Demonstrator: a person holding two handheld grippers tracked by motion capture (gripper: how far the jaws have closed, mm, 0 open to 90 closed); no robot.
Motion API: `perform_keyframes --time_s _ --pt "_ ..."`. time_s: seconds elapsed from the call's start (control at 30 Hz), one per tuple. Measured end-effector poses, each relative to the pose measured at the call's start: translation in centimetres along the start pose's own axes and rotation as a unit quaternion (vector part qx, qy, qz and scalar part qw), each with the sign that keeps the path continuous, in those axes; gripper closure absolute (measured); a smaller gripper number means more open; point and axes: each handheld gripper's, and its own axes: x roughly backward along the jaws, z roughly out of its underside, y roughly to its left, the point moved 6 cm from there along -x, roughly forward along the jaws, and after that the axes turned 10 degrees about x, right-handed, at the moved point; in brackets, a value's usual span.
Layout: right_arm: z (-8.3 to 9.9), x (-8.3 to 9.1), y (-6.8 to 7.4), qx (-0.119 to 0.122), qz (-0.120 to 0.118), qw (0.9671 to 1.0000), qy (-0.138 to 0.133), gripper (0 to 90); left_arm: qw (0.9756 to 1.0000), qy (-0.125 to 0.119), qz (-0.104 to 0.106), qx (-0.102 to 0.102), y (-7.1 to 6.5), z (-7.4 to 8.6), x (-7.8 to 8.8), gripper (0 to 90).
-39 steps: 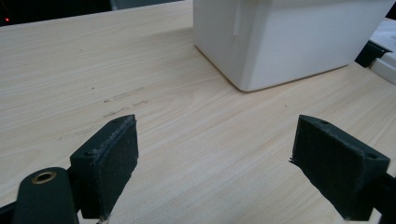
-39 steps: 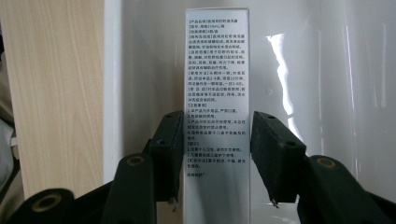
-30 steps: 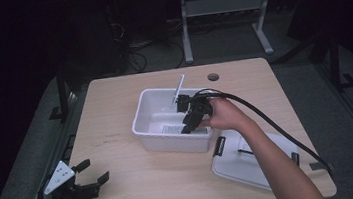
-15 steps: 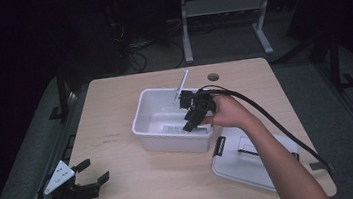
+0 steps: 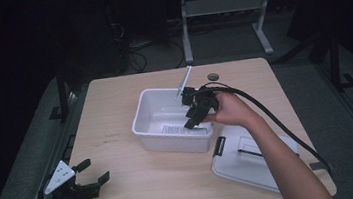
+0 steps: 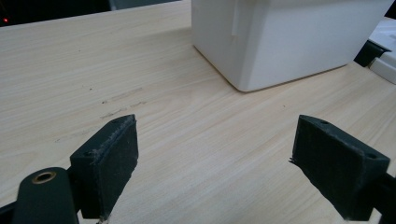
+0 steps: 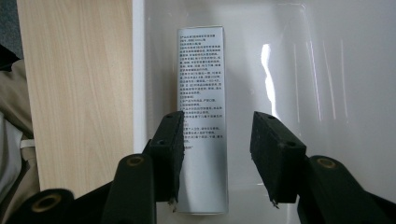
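A slim pale box (image 7: 201,70) printed with small text lies flat on the floor of a white plastic bin (image 7: 327,70), close to one wall. My right gripper (image 7: 217,140) hangs over it, open about halfway. Its left pad overlaps the box's edge; the right pad stands clear of the box. From above, the right gripper (image 5: 190,119) points down into the bin (image 5: 148,133), where the box (image 5: 170,129) shows as a pale patch. My left gripper (image 5: 95,170) rests open at the table's near left corner, nothing between its pads (image 6: 112,158).
The bin's lid (image 5: 251,159) with black latches lies on the table right of the bin. A thin pale bar (image 5: 183,82) sticks up at the bin's far rim. The bin's corner (image 6: 289,42) stands ahead of the left gripper (image 6: 215,140), bare wood between them.
The right gripper has barely shifted over the bin. The left gripper has kept still.
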Motion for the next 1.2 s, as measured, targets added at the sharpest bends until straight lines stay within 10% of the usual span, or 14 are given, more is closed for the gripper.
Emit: perform_keyframes --time_s 1.2 --pt "1.9 4.8 0.2 -0.013 0.036 0.9991 -0.019 50.9 1.0 0.003 0.003 -0.002 -0.3 0.0 -0.3 13.7"
